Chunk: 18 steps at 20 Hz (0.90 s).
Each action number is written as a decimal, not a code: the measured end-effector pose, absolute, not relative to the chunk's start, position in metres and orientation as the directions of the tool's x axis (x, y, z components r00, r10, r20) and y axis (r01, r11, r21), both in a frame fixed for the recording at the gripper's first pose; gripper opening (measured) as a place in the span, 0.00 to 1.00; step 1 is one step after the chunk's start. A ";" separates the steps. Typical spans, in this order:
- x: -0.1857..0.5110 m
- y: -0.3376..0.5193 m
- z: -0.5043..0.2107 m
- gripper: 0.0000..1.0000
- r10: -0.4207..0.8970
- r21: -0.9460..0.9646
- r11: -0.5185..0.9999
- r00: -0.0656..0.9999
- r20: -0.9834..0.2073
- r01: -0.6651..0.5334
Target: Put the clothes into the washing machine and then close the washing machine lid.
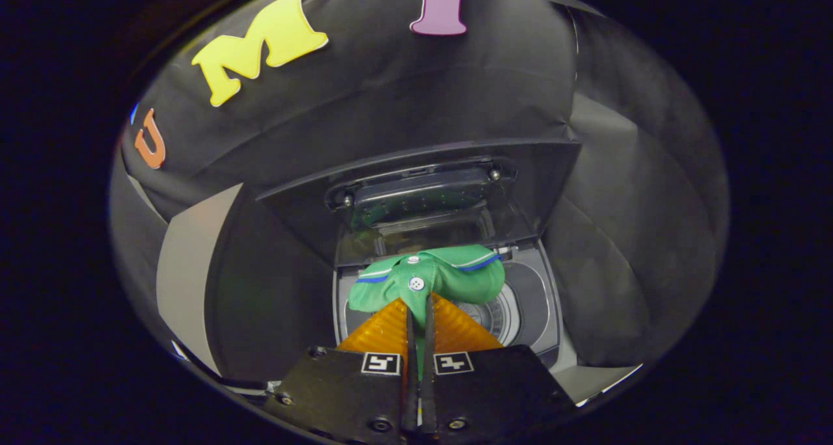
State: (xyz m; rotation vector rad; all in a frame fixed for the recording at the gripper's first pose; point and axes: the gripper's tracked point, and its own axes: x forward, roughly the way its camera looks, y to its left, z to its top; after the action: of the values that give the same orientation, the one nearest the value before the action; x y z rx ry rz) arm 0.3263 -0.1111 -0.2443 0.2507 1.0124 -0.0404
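Observation:
A green shirt (449, 279) with white buttons and a blue-and-white trimmed collar bunches out just past the fingertips of my gripper (420, 308). Both orange fingers (384, 331) press together on a fold of its cloth. The shirt hangs over the open top of the grey washing machine (543, 302), and its round drum (498, 315) shows below the cloth to the right. The dark lid (416, 194) stands raised upright behind the opening, beyond the shirt.
Black cloth walls enclose the washer at the back and on both sides. A pale panel (189, 269) leans at the left of the machine. A thin dark cable (221, 377) runs along the floor near the left finger base.

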 end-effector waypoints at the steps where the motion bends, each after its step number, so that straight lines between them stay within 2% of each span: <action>1: 0.329 -0.111 -0.249 0.06 0.082 0.186 0.971 0.527 -0.846 0.148; 9: 0.347 -0.115 -0.282 0.06 0.057 0.159 0.974 0.499 -0.865 0.165; 18: 0.366 -0.116 -0.314 0.06 0.017 0.112 0.982 0.517 -0.856 0.153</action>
State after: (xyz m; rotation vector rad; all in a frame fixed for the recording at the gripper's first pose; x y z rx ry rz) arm 0.3661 -0.1158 -0.3137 0.1818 1.0257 -0.0819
